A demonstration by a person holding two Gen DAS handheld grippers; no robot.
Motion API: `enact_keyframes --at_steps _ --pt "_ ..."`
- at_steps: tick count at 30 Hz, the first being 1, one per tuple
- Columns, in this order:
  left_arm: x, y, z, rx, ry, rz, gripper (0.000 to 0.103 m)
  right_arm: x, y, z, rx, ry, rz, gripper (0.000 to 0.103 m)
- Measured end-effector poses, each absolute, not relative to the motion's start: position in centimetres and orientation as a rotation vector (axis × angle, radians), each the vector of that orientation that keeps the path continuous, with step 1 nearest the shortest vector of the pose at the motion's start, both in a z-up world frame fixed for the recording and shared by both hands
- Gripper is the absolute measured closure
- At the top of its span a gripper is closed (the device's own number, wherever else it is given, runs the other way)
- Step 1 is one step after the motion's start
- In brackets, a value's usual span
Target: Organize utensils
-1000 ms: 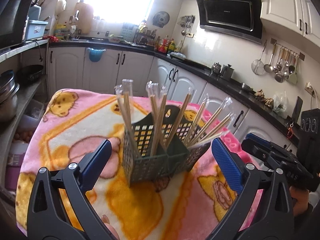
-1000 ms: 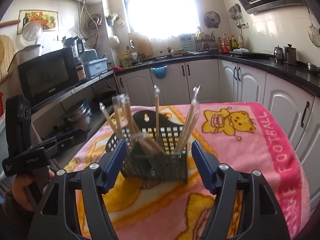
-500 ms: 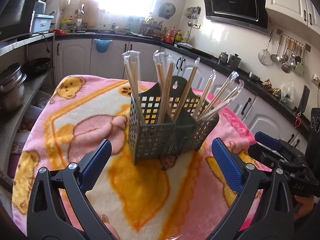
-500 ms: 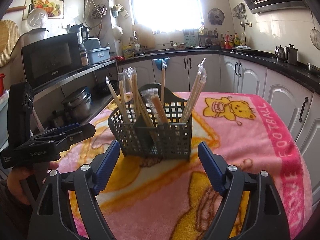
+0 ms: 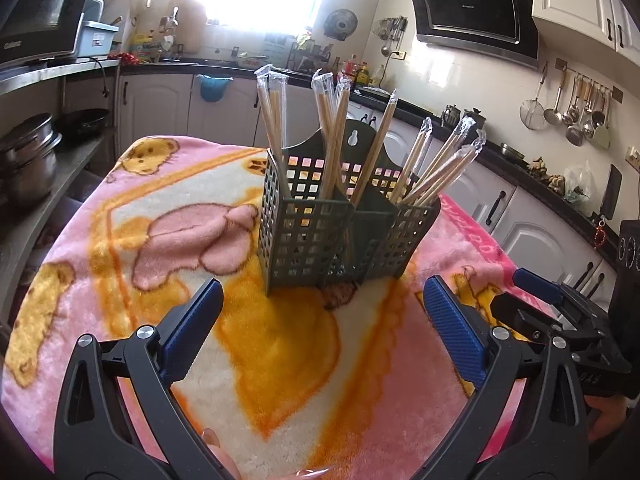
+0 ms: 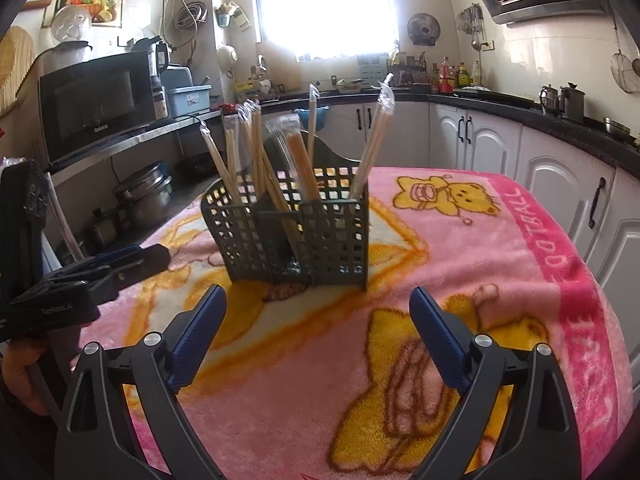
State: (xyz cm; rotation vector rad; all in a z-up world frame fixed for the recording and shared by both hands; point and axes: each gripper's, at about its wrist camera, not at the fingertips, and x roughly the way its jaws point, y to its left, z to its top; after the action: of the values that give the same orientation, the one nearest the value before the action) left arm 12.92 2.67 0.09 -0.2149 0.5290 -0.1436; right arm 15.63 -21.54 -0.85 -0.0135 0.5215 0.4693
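Left wrist view: one green basket [image 5: 340, 236] of wrapped chopsticks [image 5: 332, 136] stands mid-frame on a pink blanket [image 5: 140, 240], beyond the wide-open, empty left gripper [image 5: 320, 312]. Right wrist view: the right gripper [image 6: 318, 320], its jaws just opening wide and empty, faces that basket [image 6: 292, 236]; a microwave [image 6: 96, 100] sits upper left.

A pink cartoon-bear blanket [image 5: 168, 240] covers the table. Directly on it, ahead of both grippers, stands a dark green slotted utensil basket [image 5: 340, 236] holding wrapped chopsticks [image 5: 436, 164].
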Motion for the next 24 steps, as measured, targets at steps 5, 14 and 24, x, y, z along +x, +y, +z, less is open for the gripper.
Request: enact_keyframes --at_steps 5,14,24 --pt "12.3 2.3 -0.7 -0.217 0.507 -0.122 0.011 15.2 -21.7 -1.8 -0.020 0.516 0.453 0.010" --pt "11.1 1.8 -1.7 -0.193 0.445 -0.101 0.011 13.4 -22.2 -2.4 -0.016 0.436 0.434 0.007" --pt "9.4 1.0 -1.3 -0.155 0.336 -0.087 0.011 11.1 -23.0 -1.8 0.015 0.303 0.391 0.006"
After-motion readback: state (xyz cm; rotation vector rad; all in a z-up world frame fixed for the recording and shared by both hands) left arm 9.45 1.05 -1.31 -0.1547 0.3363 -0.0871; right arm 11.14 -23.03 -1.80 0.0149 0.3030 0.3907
